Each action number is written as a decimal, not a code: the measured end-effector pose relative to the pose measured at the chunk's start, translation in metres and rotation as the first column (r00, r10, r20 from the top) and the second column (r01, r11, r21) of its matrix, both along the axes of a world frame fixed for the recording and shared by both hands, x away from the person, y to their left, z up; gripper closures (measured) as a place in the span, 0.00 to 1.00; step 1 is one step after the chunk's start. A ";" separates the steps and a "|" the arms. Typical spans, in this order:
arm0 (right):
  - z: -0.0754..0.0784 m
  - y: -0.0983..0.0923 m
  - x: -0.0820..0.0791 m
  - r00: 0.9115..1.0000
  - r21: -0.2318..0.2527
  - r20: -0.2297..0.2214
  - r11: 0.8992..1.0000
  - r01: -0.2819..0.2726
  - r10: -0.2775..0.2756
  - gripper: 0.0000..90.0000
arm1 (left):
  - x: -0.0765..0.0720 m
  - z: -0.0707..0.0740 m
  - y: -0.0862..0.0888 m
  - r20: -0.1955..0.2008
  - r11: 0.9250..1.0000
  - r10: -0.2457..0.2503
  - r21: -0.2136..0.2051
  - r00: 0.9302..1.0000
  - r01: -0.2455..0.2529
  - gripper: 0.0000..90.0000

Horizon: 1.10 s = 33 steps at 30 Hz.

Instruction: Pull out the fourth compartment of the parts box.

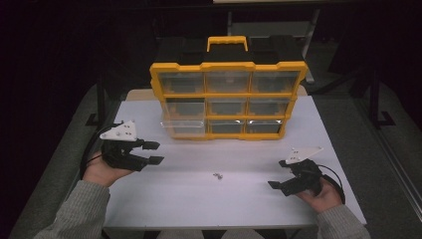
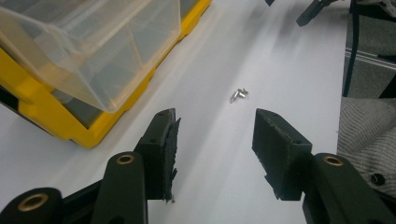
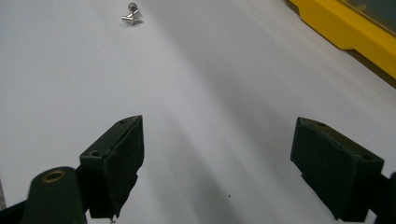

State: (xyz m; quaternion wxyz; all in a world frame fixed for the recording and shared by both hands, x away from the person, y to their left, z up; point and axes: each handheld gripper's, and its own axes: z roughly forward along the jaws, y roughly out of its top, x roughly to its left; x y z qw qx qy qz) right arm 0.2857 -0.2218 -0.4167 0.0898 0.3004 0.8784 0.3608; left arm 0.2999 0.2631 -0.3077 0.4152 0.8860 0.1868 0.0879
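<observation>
Two tiny metal screws (image 2: 239, 94) lie just ahead of the left claw (image 2: 215, 135), whose jaws stand apart with nothing between them (the right claw (image 3: 217, 154) gapes too), and they look light, hard, slippery, best pinched across the middle.

A: Where does the drawer cabinet (image 1: 229, 94) sit?
B: Upper centre of the high view, at the back of the worktop (image 1: 199, 199), with one lower-left drawer (image 1: 183, 128) pulled out toward the front.
A: And the small screws (image 1: 217, 175)?
B: Centre of the frame, before the cabinet, between the left claw (image 1: 155, 152) at left and the right claw (image 1: 277, 174) at lower right.
</observation>
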 end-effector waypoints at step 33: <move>-0.005 0.000 0.012 0.999 -0.017 -0.024 0.999 0.038 -0.039 0.19 | -0.018 -0.062 0.002 -0.051 0.999 0.033 0.009 0.998 -0.032 0.47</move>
